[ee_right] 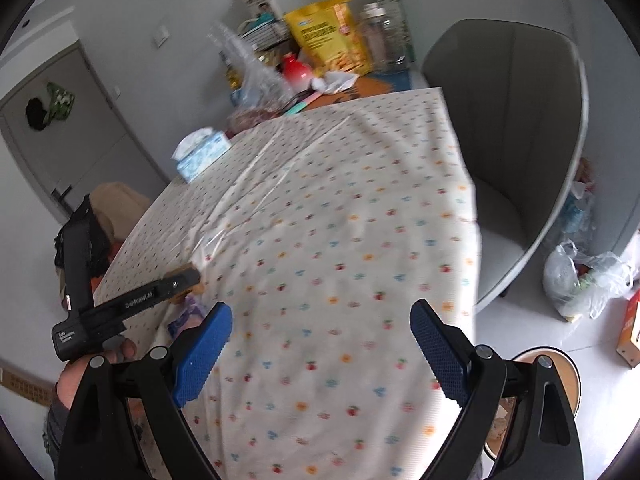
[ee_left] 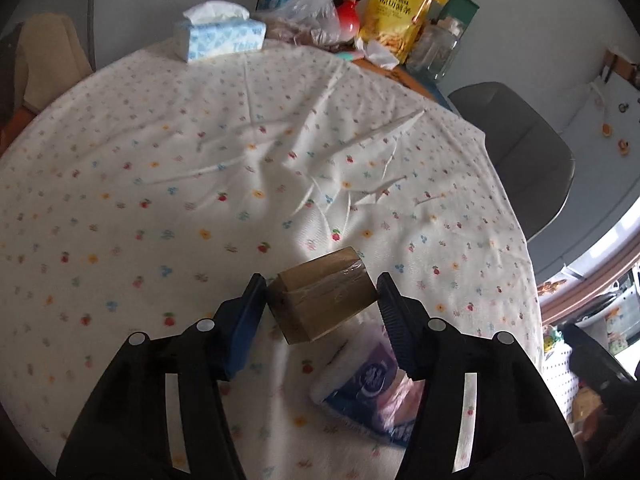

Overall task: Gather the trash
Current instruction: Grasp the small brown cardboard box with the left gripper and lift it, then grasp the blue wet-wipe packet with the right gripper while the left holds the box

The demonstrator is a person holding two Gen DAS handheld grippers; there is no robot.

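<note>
The wide middle of the tablecloth [ee_left: 240, 168] lay open to a gripper, with a tissue box [ee_left: 218, 36] and clutter along the far edge and a chair [ee_right: 516, 136] right.

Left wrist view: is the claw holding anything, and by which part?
The left claw holds a small brown taped cardboard box, its pads pressed on two opposite sides. The right claw is open and holds nothing.

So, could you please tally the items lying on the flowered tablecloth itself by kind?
Cardboard box, between the left gripper's fingers: 1
Tissue box: 1
Soft tissue pack: 1
Total: 3
</note>
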